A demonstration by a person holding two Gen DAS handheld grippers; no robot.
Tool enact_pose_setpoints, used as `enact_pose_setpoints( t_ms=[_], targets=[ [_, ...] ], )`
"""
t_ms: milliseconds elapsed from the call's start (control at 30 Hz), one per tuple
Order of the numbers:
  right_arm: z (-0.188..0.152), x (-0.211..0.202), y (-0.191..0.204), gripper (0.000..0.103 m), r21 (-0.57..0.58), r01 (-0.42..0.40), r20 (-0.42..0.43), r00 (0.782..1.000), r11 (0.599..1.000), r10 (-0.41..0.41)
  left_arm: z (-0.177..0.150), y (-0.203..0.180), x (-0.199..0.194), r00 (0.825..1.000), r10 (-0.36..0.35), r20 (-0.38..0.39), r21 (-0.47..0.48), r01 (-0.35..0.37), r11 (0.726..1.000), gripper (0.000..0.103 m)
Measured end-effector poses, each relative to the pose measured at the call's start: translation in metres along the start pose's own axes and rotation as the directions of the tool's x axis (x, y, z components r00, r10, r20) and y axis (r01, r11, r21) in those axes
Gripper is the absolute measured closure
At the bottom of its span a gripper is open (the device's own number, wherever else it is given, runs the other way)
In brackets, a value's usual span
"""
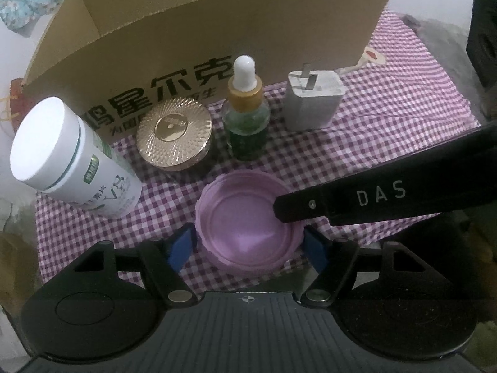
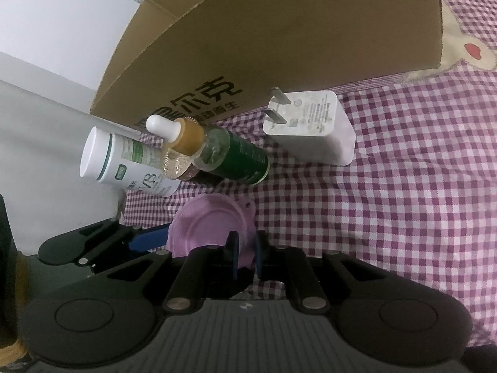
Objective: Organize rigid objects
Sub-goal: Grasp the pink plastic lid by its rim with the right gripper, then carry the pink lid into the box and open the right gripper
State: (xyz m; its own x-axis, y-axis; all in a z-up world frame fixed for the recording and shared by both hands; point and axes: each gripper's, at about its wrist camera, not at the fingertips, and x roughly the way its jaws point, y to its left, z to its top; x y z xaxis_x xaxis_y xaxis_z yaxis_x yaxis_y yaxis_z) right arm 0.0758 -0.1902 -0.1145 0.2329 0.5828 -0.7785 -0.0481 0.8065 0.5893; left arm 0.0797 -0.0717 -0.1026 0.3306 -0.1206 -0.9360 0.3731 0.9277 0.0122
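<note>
Beside the purple lid [image 1: 248, 230], "DAS" marks the right hand-held gripper [image 2: 247, 245] (pinching its rim).

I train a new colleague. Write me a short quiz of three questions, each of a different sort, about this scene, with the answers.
1. True or false: the purple lid lies with its hollow side up.
2. Which item stands between the gold compact and the white charger? A) white bottle B) dropper bottle C) cardboard box
3. Fill in: the right gripper is closed on the lid's ____.

Key: 1 true. 2 B, the dropper bottle. 3 rim.
</note>
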Motion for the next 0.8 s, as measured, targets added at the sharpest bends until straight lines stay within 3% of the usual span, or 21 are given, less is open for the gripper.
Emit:
enact_pose_setpoints(
  t_ms=[500, 800],
  targets=[
    [-0.018, -0.039, 0.016, 0.09, -0.015, -0.005, 0.059, 0.998, 1.0, 0.005, -0.013, -0.012, -0.043, 0.998, 0.009, 0.067, 0.014, -0.01, 1.0, 0.03],
    [-0.028, -0.099, 0.053, 0.089, -0.106, 0.009, 0.173, 0.985, 0.994, 0.01, -0.009, -0.019, -0.106, 0.982, 0.04, 0.186, 0.04, -0.048, 0.998, 0.03]
  ],
)
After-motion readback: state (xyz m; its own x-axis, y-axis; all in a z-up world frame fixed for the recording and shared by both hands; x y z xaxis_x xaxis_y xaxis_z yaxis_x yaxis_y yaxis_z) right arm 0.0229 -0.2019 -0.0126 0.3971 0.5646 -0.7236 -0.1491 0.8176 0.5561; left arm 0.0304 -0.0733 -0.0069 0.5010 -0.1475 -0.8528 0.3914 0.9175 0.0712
